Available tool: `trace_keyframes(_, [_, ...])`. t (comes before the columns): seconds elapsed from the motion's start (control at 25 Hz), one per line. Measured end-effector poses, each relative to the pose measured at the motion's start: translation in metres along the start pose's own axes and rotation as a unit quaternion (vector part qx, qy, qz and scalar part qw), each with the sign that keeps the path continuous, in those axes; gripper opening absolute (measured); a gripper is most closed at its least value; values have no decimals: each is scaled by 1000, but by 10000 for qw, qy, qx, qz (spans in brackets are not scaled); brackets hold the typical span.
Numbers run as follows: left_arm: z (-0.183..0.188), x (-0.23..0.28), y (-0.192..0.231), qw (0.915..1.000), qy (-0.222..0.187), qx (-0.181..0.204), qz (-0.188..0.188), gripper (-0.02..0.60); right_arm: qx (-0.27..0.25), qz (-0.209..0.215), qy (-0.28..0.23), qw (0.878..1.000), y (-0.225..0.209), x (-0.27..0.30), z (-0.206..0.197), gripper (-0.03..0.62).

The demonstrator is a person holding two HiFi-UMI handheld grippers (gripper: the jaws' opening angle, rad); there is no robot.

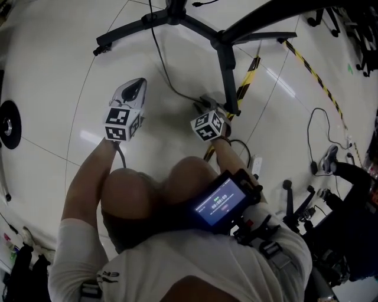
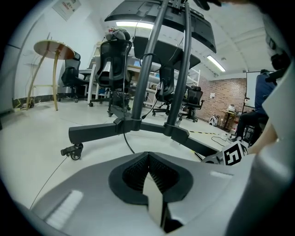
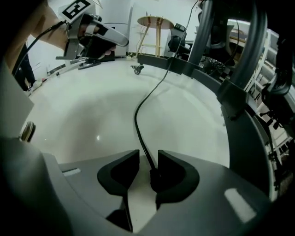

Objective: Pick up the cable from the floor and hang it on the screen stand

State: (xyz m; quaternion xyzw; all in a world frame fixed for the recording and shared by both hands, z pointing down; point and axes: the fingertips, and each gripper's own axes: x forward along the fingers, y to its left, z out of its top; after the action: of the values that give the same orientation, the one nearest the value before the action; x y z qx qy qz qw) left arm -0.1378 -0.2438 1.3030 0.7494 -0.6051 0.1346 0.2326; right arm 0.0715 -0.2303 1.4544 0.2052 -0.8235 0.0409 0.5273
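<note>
A thin black cable [image 1: 160,62] trails over the pale floor from the black legs of the screen stand [image 1: 177,17] toward me. In the right gripper view the cable [image 3: 138,124] runs between the jaws of my right gripper [image 3: 148,161]. Those jaws stand apart; the cable lies against the right-hand pad, with a gap to the other. In the head view the right gripper [image 1: 204,104] is low beside a stand leg. My left gripper [image 1: 137,85] hovers left of the cable, shut with nothing in it. Its view shows the pressed-together pads [image 2: 148,159], the stand's legs [image 2: 138,122] and the cable [image 2: 128,143].
Yellow-black tape [image 1: 248,76] crosses the floor under the stand leg. More cables [image 1: 322,127] and a seated person [image 1: 354,177] are at the right. A caster [image 2: 73,150] ends the stand's left leg. Office chairs [image 2: 115,60] and a round table [image 2: 55,48] stand far behind.
</note>
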Motion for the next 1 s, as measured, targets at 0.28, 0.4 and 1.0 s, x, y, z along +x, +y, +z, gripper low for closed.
trace_keyframes(0.28, [-3, -5, 4, 10000, 32, 20, 39, 2, -244, 22, 98, 9997, 3, -1, 5, 31])
trace_keyframes(0.4, [5, -3, 5, 9999, -20, 132, 62, 2, -190, 65, -43, 9998, 3, -8, 13, 29])
trace_keyframes(1.0, [95, -67, -6, 9989, -96, 76, 444, 3, -285, 140, -666, 9973, -9, -143, 109, 28])
